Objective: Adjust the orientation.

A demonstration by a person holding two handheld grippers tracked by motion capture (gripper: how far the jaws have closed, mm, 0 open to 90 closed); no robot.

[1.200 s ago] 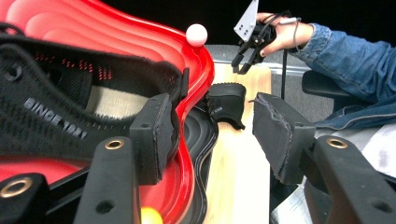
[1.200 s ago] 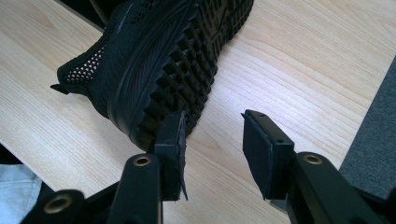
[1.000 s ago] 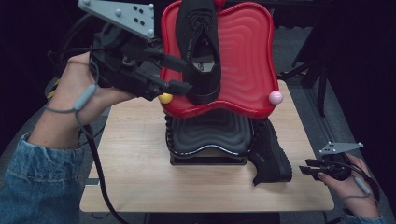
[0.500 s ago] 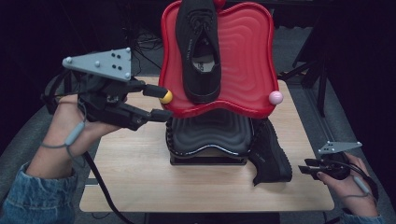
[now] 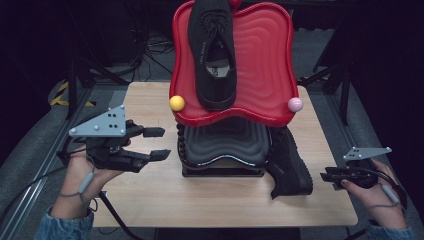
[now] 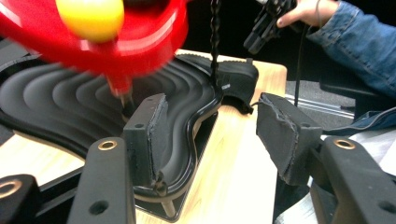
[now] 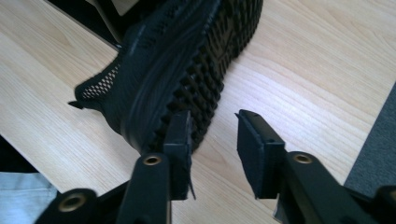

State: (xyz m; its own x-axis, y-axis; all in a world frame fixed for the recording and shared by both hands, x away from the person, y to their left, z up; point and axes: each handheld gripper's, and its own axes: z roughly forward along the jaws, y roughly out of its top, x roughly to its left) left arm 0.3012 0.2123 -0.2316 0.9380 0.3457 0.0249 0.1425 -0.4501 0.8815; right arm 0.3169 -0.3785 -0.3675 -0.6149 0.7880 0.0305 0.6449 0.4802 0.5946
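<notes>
Table (image 5: 150, 210): light wood, carries a two-tier shoe rack at centre. Nothing else on it, so both hands have room to work from the sides.

Rack: black lower tray (image 5: 225, 142) with ribbed surface, bare; red upper tray (image 5: 265, 60) above it, tilted so its face shows to the person. Yellow knob (image 5: 176, 103) and pink knob (image 5: 295, 104) cap its front corners.

Shoe one (image 5: 214, 50): black, lies on the red tray, toe toward the person, left of the tray's middle. That leaves the right half free, likely for its partner.

Shoe two (image 5: 287, 167): black, on the table against the rack's right front corner, tipped on its side with the studded sole (image 7: 205, 65) facing the right gripper. Probably the next thing to go up.

Left gripper (image 5: 159, 144): low over the table, left of the rack, jaws wide apart and holding nothing. In its own view the pads (image 6: 149, 135) frame the lower tray's edge without touching it.

Right gripper (image 5: 327, 176): at the table's right edge, just beside shoe two. Jaws part open and have just been closing; nothing between them. Left pad (image 7: 180, 140) sits near the sole, seemingly lining up a grip.
</notes>
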